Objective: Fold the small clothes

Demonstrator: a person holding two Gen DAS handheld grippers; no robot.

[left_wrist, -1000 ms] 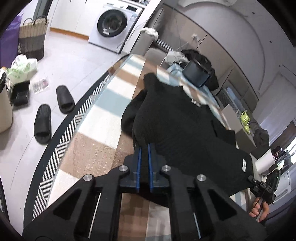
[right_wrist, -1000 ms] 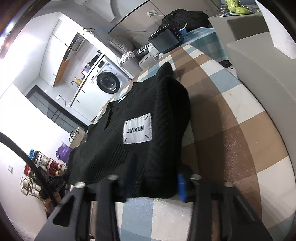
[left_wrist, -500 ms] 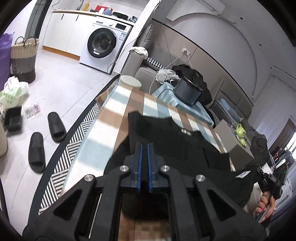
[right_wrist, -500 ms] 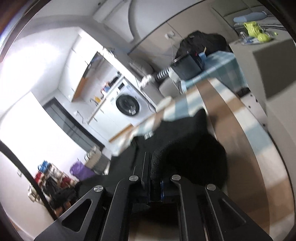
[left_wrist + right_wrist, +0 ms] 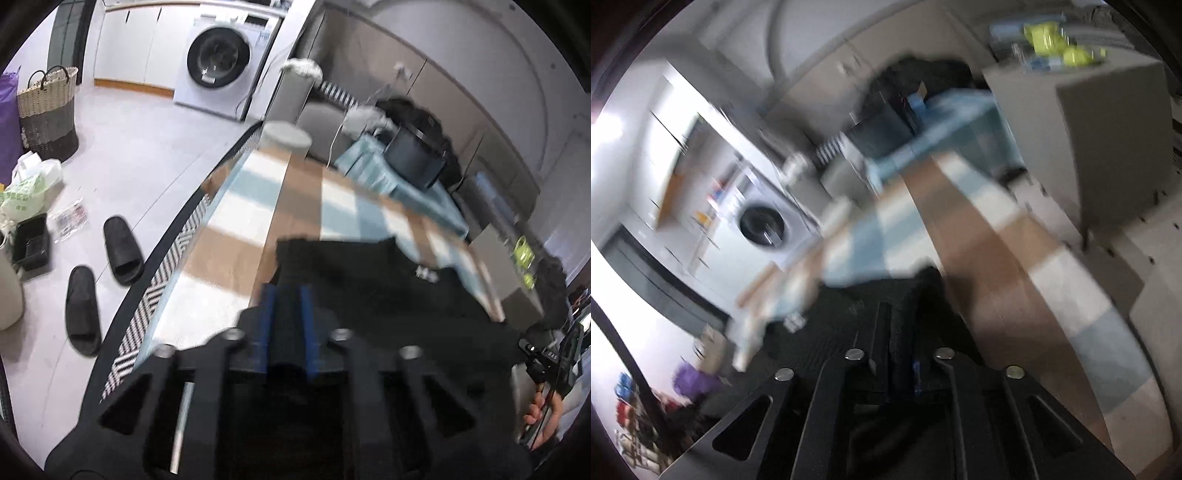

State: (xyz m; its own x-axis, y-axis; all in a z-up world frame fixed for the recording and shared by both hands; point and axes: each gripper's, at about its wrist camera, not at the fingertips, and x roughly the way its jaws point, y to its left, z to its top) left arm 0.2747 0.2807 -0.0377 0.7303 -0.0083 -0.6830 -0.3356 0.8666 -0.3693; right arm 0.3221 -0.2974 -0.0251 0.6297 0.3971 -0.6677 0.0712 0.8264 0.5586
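Garment: black knit top [image 5: 388, 295] lies on the checked tablecloth [image 5: 236, 236], near the table's near end, its far hem a straight line across the brown and blue squares
Left gripper [image 5: 286, 295]: blue-lined jaws have just been opening and stand a narrow gap apart; dark knit lies between and under them, but blur hides whether the pads still press it
Right gripper [image 5: 895, 332]: jaws have just been opening a little; a ridge of the black top [image 5: 912, 295] rises between them; grip or release cannot be told through the blur
Reason for hold: both grippers sit at the near edge of the garment, one at each side, which suits carrying that edge over as one fold; judged, the fold has been laid and the cloth is being let go
Edges: the table's left border, with its zigzag trim [image 5: 159, 280], runs close beside the left gripper; the garment's right side ends short of the grey box [image 5: 1108, 140]
Open room: bare checked cloth stretches beyond the far hem towards the pale round container [image 5: 286, 136]; floor to the left holds black slippers [image 5: 99, 280], well clear
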